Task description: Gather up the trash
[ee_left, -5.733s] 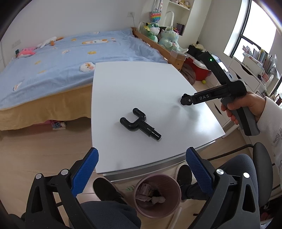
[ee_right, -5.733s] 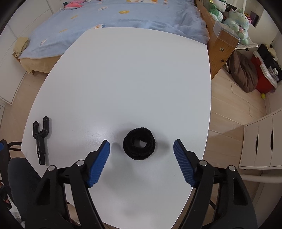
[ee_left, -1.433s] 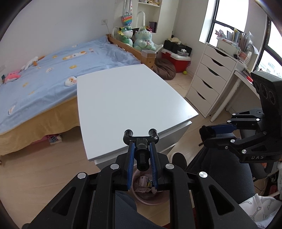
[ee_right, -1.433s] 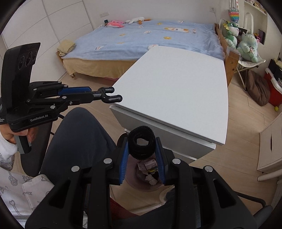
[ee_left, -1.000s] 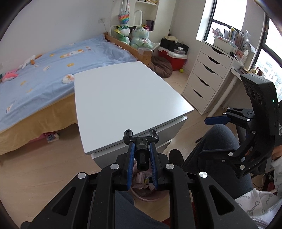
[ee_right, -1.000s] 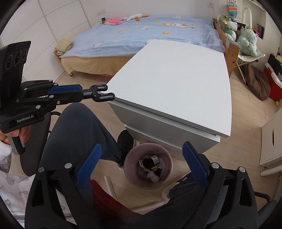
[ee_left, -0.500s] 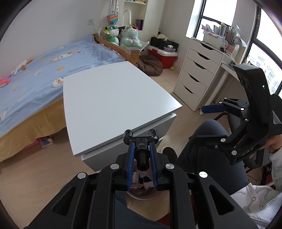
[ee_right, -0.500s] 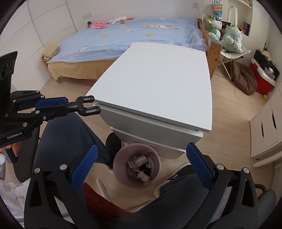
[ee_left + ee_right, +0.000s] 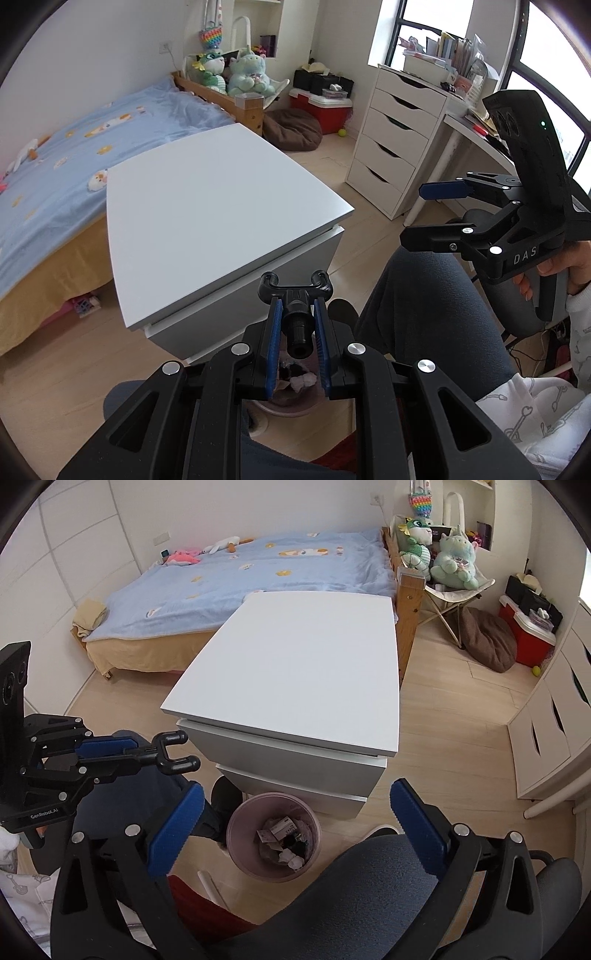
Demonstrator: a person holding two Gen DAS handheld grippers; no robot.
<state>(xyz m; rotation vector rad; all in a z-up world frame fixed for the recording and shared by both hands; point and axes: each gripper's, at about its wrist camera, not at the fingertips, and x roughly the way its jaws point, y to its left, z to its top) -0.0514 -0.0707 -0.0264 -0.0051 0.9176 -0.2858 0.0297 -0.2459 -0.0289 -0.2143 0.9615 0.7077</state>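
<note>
My left gripper [image 9: 295, 328] is shut on a black forked plastic holder [image 9: 294, 299] and holds it above the pink trash bin [image 9: 284, 406], which is mostly hidden behind the gripper. In the right wrist view the left gripper [image 9: 110, 755] and the holder [image 9: 171, 753] hang to the left of and above the bin [image 9: 273, 838], which holds crumpled paper and scraps. My right gripper [image 9: 295, 825] is open and empty above the bin; it also shows in the left wrist view [image 9: 436, 210].
The white table [image 9: 306, 664] with drawers stands just behind the bin. A blue bed [image 9: 240, 579] lies beyond it. A white drawer chest [image 9: 399, 147] is at the right. The person's knees [image 9: 424, 302] and a grey chair [image 9: 388, 897] flank the bin.
My right gripper opened and dropped the black fuzzy ring, then drew back and up from the bin. My left gripper keeps its hold on the holder near the bin.
</note>
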